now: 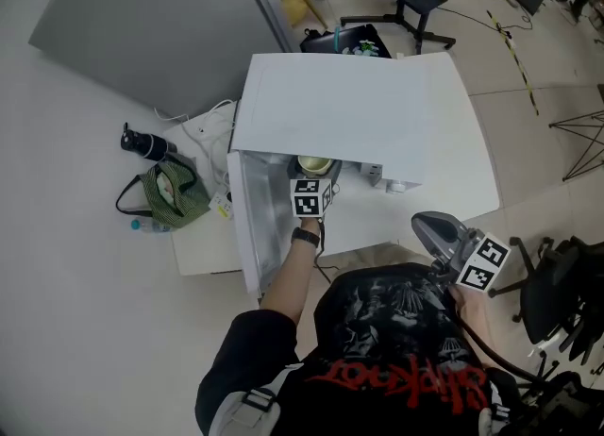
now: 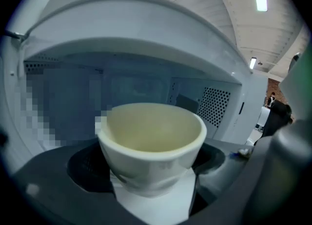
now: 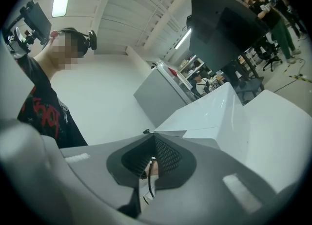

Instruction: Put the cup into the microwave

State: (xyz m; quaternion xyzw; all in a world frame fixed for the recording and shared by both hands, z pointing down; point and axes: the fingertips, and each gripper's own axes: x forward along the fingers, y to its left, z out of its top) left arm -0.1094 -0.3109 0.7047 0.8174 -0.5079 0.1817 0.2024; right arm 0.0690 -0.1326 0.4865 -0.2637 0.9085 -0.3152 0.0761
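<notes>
A cream cup sits between the jaws of my left gripper, which is shut on it. In the head view the cup is at the mouth of the white microwave, just under its front edge. The microwave door stands swung open at the left. The left gripper reaches in from below with its marker cube up. Ahead of the cup lies the blue-grey cavity. My right gripper hangs back at the right, apart from the microwave. Its jaws are shut with nothing in them.
The microwave stands on a white table. On the floor at the left lie a green bag and a black bottle. A black office chair is at the right, and a grey panel at the upper left.
</notes>
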